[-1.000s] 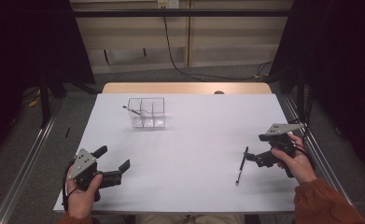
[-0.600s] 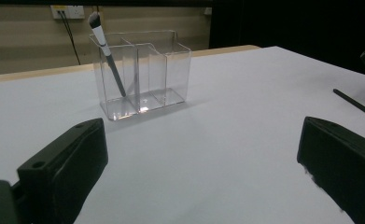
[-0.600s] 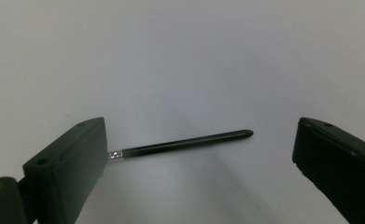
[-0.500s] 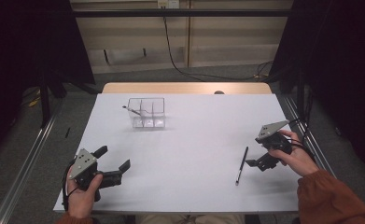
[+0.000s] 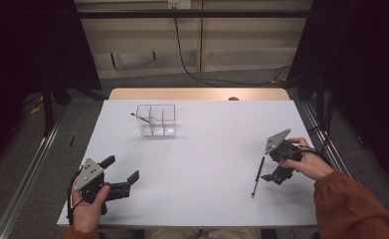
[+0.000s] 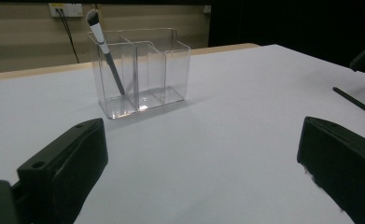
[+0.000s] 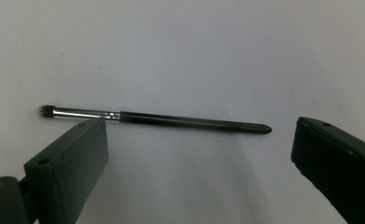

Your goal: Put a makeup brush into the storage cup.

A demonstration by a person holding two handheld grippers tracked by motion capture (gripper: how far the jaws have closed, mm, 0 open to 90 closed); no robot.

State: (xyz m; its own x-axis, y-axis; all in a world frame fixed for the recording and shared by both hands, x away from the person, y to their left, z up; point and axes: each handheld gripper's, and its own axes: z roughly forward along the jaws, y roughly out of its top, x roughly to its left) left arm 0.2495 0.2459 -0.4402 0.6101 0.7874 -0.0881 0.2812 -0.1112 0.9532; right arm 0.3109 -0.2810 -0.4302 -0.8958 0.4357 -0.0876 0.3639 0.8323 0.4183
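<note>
Right gripper view: brush (image 7: 157,119) flat on the white desk (image 7: 194,46), long axis crosswise to the gaping, empty right tongs (image 7: 199,158) — just ahead, between the jaws; left tongs (image 5: 120,174) also wide open, well apart.

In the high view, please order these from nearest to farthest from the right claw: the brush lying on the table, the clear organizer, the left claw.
1. Lying brush, just to its left.
2. Clear organizer, far-left.
3. Left claw, near-left corner.
</note>
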